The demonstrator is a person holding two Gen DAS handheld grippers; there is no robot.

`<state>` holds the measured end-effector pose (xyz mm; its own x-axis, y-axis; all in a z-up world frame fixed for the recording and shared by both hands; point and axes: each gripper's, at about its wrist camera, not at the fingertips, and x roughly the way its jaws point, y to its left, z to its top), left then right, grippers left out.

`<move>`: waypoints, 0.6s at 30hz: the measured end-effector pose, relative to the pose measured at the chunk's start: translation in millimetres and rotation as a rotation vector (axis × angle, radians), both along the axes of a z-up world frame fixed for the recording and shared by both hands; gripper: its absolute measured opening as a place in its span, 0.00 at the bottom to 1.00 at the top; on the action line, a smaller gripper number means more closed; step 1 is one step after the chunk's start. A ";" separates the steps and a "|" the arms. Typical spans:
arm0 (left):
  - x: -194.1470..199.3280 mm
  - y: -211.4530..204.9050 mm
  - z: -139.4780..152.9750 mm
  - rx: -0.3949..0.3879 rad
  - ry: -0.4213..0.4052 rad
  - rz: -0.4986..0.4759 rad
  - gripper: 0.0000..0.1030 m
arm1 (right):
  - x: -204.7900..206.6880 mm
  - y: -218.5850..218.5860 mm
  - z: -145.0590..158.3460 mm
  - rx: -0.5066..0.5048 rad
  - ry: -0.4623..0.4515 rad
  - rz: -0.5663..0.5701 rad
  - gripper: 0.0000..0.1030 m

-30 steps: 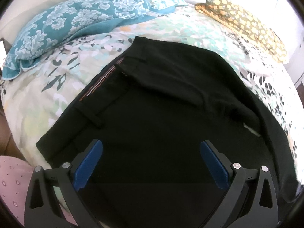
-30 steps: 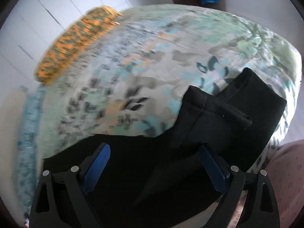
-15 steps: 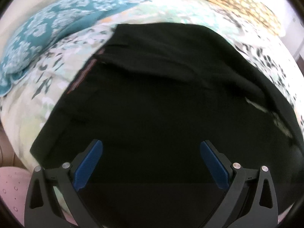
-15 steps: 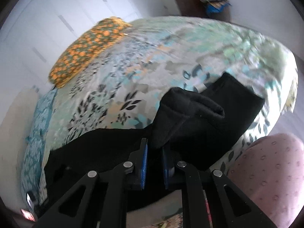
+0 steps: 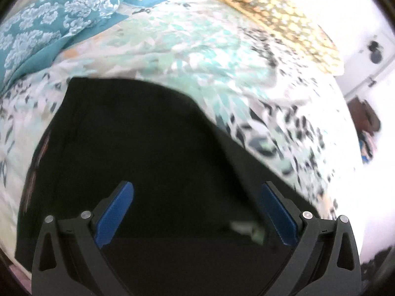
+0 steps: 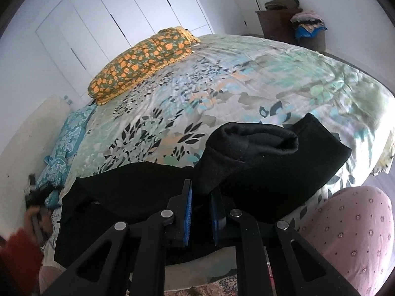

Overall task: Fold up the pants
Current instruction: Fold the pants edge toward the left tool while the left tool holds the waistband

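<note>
Black pants (image 5: 138,143) lie spread on a floral bedspread (image 5: 197,49). In the left wrist view my left gripper (image 5: 195,194) is open, low over the waist end of the pants, its blue pads on either side of dark cloth. In the right wrist view my right gripper (image 6: 203,192) is shut on a bunched fold of the pants (image 6: 246,153) near the leg ends, lifting it off the bedspread (image 6: 222,79). The rest of the pants stretches left towards the waist.
A teal patterned pillow (image 5: 49,24) lies at the far left and an orange-dotted pillow (image 5: 274,17) at the far right of the bed; the orange-dotted pillow also shows in the right wrist view (image 6: 140,64). White wardrobe doors (image 6: 123,12) stand behind. A pink dotted cloth (image 6: 350,234) is at the bed's near edge.
My right gripper has closed on the pants leg and raised a fold of it. My left gripper has shifted over the waist area, staying open.
</note>
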<state>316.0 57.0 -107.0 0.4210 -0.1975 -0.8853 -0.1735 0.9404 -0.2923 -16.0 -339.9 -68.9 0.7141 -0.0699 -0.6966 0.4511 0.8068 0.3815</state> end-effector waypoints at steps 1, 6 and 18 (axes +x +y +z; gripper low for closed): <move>12.4 -1.4 -2.5 0.011 0.014 0.013 0.99 | -1.5 0.8 2.4 -0.003 -0.007 0.004 0.12; 52.5 -4.1 -25.3 0.035 0.093 0.039 0.99 | -6.6 3.4 19.8 -0.052 -0.044 0.034 0.12; 63.7 -0.4 -55.8 -0.133 0.119 0.139 0.06 | -11.0 -23.0 32.3 -0.057 -0.044 0.080 0.12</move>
<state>379.7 56.6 -162.8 0.3468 -0.2632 -0.9003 -0.3396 0.8594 -0.3821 -27.0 -362.8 -36.6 0.7485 -0.0499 -0.6612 0.3681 0.8607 0.3517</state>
